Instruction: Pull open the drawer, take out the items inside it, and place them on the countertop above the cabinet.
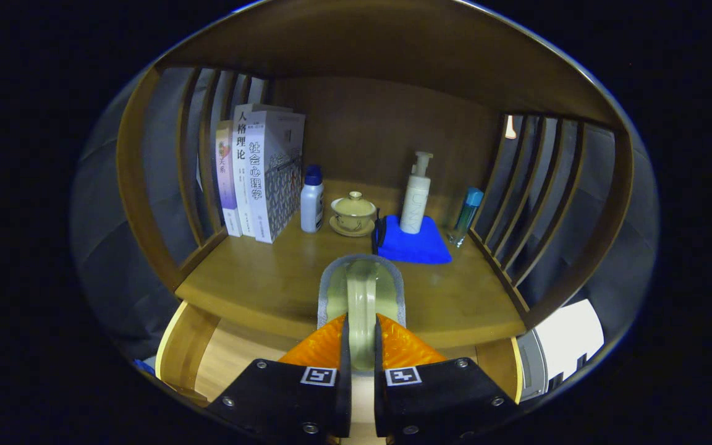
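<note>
The gripper (pixel 361 337) had its fingers (pixel 325 346) nearly closed, both pressing on the thin upright wall of a pale green cup-like piece with a grey rim (pixel 362 290), seemingly seen from above, held just over the front edge of the bench (pixel 257 278). Below the fingers lay the light wooden inside of the open drawer (pixel 232 352); what else it held could not be told, since the fingers hid its middle. Beyond the held piece, on the bench, stood a lidded tea bowl on a saucer (pixel 353 214), a small white bottle with a blue cap (pixel 312 201), books (pixel 257 176), a pump bottle (pixel 416 194) on a blue cloth (pixel 413 247), and a slim blue-capped bottle (pixel 467 213). By my reading, the drawer was already pulled open and an item lifted out; setting it down and releasing remained, with any further items after.
</note>
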The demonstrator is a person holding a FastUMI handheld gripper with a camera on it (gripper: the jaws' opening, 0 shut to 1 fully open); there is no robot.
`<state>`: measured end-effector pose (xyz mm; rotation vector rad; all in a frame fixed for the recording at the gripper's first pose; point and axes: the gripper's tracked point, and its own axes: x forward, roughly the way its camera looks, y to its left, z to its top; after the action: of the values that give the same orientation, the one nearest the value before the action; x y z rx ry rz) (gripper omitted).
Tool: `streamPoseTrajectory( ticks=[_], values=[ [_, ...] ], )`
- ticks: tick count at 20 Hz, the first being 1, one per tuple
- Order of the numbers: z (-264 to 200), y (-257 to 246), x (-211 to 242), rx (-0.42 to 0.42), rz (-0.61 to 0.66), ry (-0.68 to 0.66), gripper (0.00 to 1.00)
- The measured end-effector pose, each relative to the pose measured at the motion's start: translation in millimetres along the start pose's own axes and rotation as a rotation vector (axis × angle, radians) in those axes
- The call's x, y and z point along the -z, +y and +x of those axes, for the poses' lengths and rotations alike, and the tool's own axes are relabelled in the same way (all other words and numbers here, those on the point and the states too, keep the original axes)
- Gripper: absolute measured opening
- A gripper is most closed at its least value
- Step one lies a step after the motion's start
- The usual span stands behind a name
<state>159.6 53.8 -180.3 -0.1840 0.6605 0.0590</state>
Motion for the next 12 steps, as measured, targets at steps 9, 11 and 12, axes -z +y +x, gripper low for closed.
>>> streamPoseTrajectory(
  ticks=[9,11,12],
  values=[
    [69,-1,-11,-0.034,0.01,-0.037,0.17],
    [77,-2,-16,-0.041,0.021,-0.058,0.19],
    [82,-1,-18,-0.047,0.023,-0.066,0.21]
  ],
)
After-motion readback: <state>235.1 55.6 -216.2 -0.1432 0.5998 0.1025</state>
